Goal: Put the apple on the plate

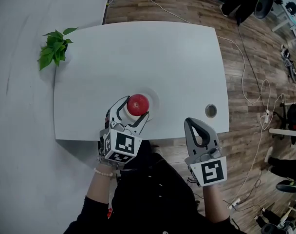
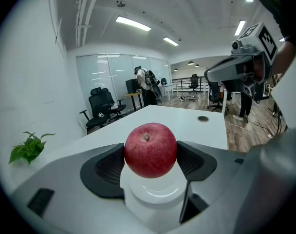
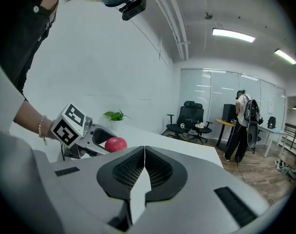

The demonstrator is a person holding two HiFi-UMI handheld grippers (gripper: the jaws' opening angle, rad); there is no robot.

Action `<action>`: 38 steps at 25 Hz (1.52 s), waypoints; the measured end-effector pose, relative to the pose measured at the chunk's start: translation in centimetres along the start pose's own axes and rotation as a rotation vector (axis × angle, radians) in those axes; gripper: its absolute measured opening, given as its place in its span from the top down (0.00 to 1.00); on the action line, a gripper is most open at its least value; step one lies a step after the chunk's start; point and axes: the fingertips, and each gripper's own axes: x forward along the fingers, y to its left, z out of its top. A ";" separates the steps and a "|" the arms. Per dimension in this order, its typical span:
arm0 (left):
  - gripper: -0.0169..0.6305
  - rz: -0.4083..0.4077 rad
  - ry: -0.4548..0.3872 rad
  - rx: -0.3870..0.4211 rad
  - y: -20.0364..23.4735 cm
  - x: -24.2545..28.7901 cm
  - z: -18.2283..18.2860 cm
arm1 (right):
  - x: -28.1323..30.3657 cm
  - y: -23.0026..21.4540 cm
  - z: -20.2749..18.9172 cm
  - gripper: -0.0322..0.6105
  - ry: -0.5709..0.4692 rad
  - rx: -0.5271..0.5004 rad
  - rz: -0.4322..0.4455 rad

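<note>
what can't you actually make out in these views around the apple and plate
The plate: head view, mostly covered by the apple and the left tongs; its white rim fades into the white table.
The apple's underside: left gripper view, its own bulge hides whether it touches the plate.
What the plant stands in: head view, covered by its leaves.

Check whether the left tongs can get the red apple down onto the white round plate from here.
Probably yes. The left tongs, shut on the red apple, hang directly over the white round plate, with nothing between them. The shut right tongs sit off to the side, out of the way.
</note>
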 end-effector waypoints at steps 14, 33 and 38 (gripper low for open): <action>0.44 -0.070 0.069 0.011 -0.5 4.2 -4.5 | 1.5 0.5 -1.7 0.89 0.058 0.019 -0.016; 0.44 -0.111 0.085 0.018 -1.9 6.3 -6.2 | 1.6 0.5 -2.8 0.89 0.086 0.029 -0.003; 0.44 -0.110 0.086 0.039 -2.5 6.4 -6.4 | 1.6 0.6 -2.9 0.89 0.086 0.033 0.007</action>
